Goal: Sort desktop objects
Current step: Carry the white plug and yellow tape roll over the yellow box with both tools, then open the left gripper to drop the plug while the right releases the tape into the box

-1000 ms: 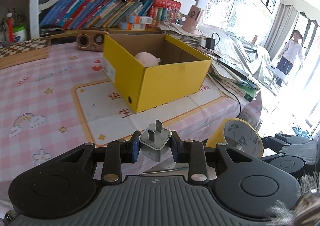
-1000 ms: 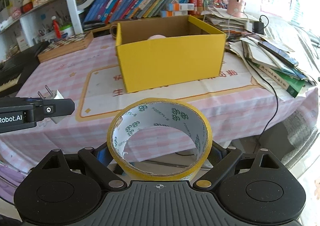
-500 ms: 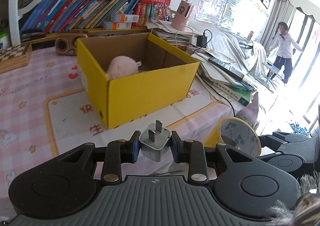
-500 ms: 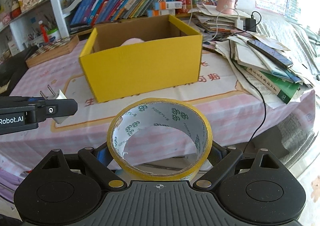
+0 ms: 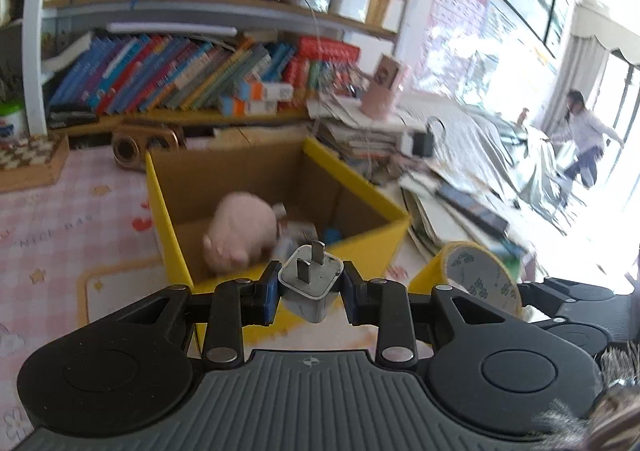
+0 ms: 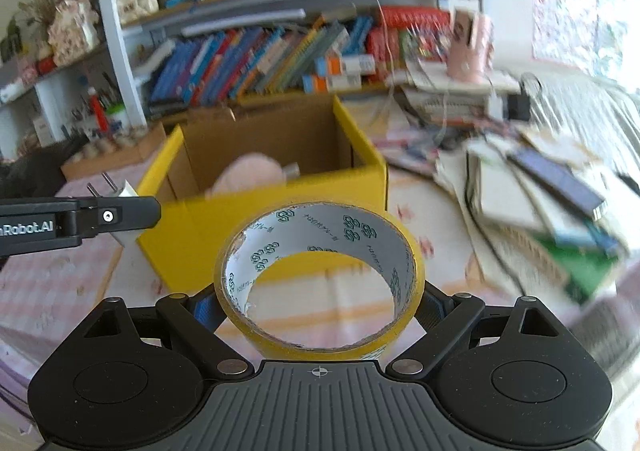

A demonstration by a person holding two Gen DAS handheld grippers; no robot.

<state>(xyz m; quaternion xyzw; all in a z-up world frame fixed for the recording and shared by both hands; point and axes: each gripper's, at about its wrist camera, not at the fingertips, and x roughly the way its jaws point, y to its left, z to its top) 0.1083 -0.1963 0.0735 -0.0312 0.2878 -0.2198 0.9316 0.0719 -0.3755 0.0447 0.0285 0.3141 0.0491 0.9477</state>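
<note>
Left tool [image 5: 310, 292] clamps a white plug adapter [image 5: 311, 283], prongs up, at the near wall of the yellow box [image 5: 362, 251]; right tool [image 6: 318, 305] grips a yellow tape roll [image 6: 320, 275] short of that wall. Carry each over the rim before release; the blurred contents, apparently a pink plush [image 5: 240, 233], leave room.

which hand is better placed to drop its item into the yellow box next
Left. The left gripper holds the white plug adapter right at the yellow box near wall, while the right gripper with the tape roll sits farther back.
</note>
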